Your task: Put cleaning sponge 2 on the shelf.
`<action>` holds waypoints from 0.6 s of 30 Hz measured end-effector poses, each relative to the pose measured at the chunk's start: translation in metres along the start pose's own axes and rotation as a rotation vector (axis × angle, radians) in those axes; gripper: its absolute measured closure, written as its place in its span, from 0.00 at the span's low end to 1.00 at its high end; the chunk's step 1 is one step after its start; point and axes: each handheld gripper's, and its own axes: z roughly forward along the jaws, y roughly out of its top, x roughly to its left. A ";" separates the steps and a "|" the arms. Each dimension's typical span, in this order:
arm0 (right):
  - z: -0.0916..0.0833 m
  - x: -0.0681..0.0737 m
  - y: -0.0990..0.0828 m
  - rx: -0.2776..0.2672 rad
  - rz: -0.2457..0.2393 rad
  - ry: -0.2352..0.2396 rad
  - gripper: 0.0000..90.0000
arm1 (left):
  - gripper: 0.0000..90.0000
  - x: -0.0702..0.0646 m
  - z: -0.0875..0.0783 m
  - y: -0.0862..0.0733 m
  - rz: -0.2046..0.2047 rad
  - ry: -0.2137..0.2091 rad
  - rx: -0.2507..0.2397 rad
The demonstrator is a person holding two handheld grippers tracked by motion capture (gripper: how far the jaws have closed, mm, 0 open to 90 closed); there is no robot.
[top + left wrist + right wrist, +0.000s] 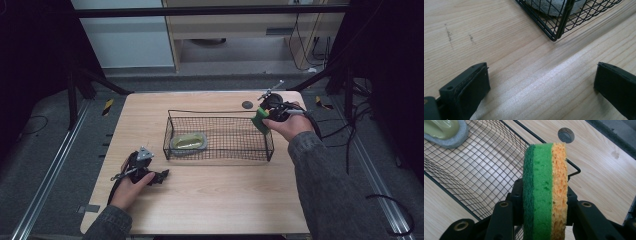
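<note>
Right gripper (263,120), jaws clamped on an upright green-and-orange layered sponge (545,192), held above the right-hand short edge of the black wire-mesh rectangular basket (220,150); coarse dark green scouring face on one side, porous orange cellulose on the other; basket floor open and unoccupied across its middle and right portion; a grey-rimmed oval dish with pale yellow-green contents (189,142) lies in the basket's left end; a round grey plug (247,104) is set in the light wooden table (210,200) just beyond the basket's far right corner; left gripper (159,176), jaws wide apart with bare wood grain between them, rests low near the basket's front left corner; table front broad and smooth.
</note>
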 end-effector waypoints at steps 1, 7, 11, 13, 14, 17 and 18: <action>0.001 -0.001 -0.001 -0.003 0.006 0.006 0.72 | 0.00 0.000 0.000 0.000 -0.001 0.000 0.000; 0.008 -0.002 0.000 -0.013 0.009 0.021 0.72 | 0.00 0.001 0.001 0.001 0.002 -0.001 0.002; 0.013 -0.001 0.001 -0.006 -0.001 0.027 0.72 | 0.00 0.001 0.001 0.001 0.002 -0.001 0.002; 0.018 -0.001 0.000 0.006 0.001 0.029 0.72 | 0.00 0.001 0.001 0.001 0.002 -0.001 0.002; 0.019 -0.002 0.000 0.010 0.002 0.029 0.72 | 0.00 0.001 0.001 0.001 0.002 -0.001 0.002; 0.024 -0.003 -0.002 0.017 0.005 0.032 0.72 | 0.00 0.001 0.001 0.001 0.002 -0.001 0.002; 0.026 -0.003 -0.002 0.019 0.008 0.032 0.72 | 0.00 0.001 0.001 0.001 0.002 -0.001 0.002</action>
